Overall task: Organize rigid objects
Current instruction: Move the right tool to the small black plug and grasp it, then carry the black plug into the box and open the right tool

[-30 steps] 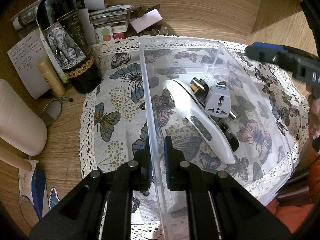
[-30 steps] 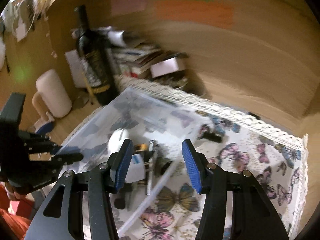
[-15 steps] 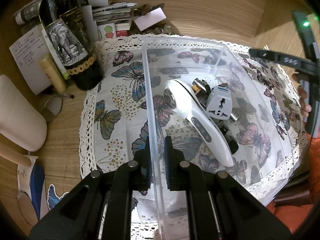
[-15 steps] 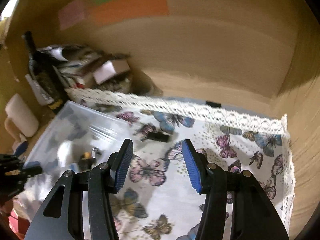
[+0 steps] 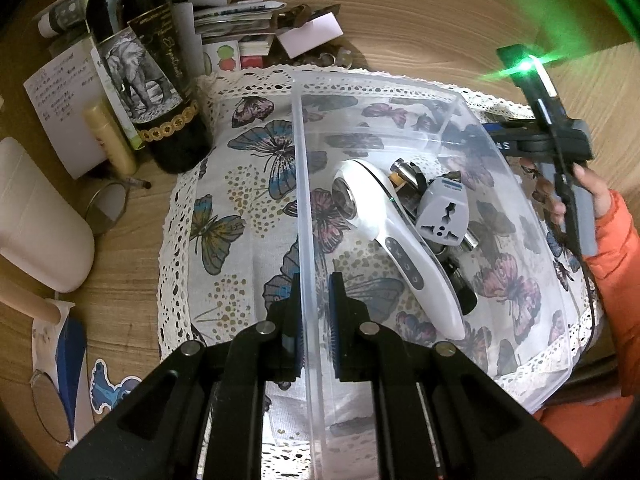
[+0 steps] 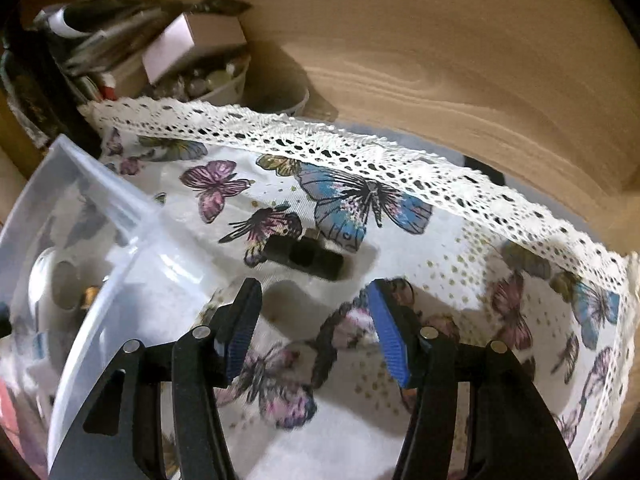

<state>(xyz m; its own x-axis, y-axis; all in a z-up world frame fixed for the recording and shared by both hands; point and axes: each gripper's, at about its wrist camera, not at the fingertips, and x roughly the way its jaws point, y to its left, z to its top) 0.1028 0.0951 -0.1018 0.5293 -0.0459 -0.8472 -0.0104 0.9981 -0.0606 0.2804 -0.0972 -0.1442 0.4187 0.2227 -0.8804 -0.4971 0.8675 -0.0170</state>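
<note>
A clear plastic bin (image 5: pixel 496 184) sits on a butterfly cloth (image 5: pixel 240 208). Inside lie a white handheld device (image 5: pixel 396 240), a white travel adapter (image 5: pixel 442 216) and several small metal and black parts. My left gripper (image 5: pixel 314 312) is shut on the bin's left wall. My right gripper (image 6: pixel 316 320) is open and empty, just above the cloth, close in front of a small black block (image 6: pixel 304 254) lying right of the bin (image 6: pixel 116 248). The right gripper also shows at the right edge of the left wrist view (image 5: pixel 552 140).
A dark wine bottle (image 5: pixel 148 80), papers and cards (image 5: pixel 240 24) crowd the back left. A white cylinder (image 5: pixel 36 216) lies at the left. A bowl of small stones (image 6: pixel 212 80) sits behind the cloth. A wooden wall (image 6: pixel 440 40) rises behind.
My right gripper swung right, away from the bin, and dropped low toward the black block on the cloth. My left gripper stayed clamped on the bin wall.
</note>
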